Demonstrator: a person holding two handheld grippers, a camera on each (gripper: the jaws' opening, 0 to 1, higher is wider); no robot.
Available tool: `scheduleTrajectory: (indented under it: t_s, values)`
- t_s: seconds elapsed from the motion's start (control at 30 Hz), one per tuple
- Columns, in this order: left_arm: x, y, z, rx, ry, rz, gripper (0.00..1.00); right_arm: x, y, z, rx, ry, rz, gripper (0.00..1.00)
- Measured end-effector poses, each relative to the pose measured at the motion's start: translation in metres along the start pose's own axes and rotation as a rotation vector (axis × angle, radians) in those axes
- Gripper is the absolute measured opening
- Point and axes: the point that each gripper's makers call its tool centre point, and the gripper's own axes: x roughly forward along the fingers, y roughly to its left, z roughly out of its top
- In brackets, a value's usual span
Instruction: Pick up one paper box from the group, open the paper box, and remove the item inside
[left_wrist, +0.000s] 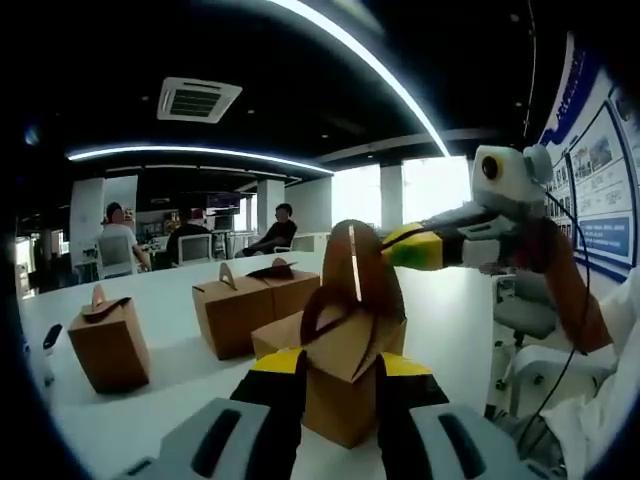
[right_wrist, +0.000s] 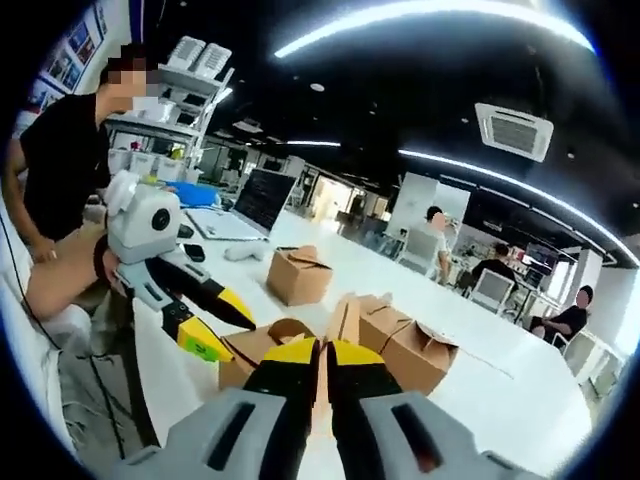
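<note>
In the left gripper view, the left gripper (left_wrist: 340, 375) is gripping the brown paper box (left_wrist: 340, 385) from both sides, its yellow-tipped black fingers (left_wrist: 283, 372) pressing against the box's lower walls while the box is sitting on the white table (left_wrist: 170, 395). Above those fingers the top flaps are standing partly open, and one rounded flap (left_wrist: 362, 268) is rising upright over the box. The right gripper (left_wrist: 412, 246) is reaching in from the right side of that view, with its yellow tip meeting the upper edge of this raised flap.

In the right gripper view, the right gripper (right_wrist: 322, 362) is showing its two fingers drawn nearly together, pinching a thin upright piece of cardboard, the flap (right_wrist: 345, 318), between the yellow tips. Just to the left of these fingers the left gripper (right_wrist: 200, 330) is coming in at an angle, its tips resting against the held paper box (right_wrist: 262, 350).

Beyond the left gripper's fingers, two closed boxes (left_wrist: 250, 300) are standing close together, and a single closed box (left_wrist: 108, 340) is sitting well to the left of them. In the right gripper view, a pair of boxes (right_wrist: 405, 345) is lying just past the fingertips to the right, and another lone box (right_wrist: 298, 275) is farther ahead on the left.

A person in a black shirt (right_wrist: 60, 160) is standing at the left of the right gripper view, and seated people (left_wrist: 200, 240) are gathering at the far end of the table.
</note>
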Motion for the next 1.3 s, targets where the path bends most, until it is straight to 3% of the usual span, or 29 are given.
scheduleTrajectory:
  t_s: [0.33, 0.47, 0.57, 0.9, 1.3]
  values:
    - [0.001, 0.001, 0.000, 0.005, 0.001, 0.002, 0.29, -0.006, -0.012, -0.005, 0.031, -0.011, -0.034, 0.06]
    - [0.001, 0.001, 0.000, 0.006, 0.001, 0.001, 0.29, -0.008, -0.015, -0.006, 0.209, -0.063, -0.007, 0.06]
    - [0.001, 0.002, 0.000, 0.006, 0.001, 0.001, 0.29, -0.011, -0.021, -0.010, 0.257, -0.073, -0.008, 0.06]
    - [0.000, 0.001, 0.000, 0.009, 0.001, 0.002, 0.29, -0.019, -0.032, -0.024, 0.248, -0.048, -0.042, 0.06]
    - [0.000, 0.001, -0.001, 0.010, 0.000, -0.001, 0.29, -0.024, -0.035, -0.038, 0.307, -0.038, -0.048, 0.06]
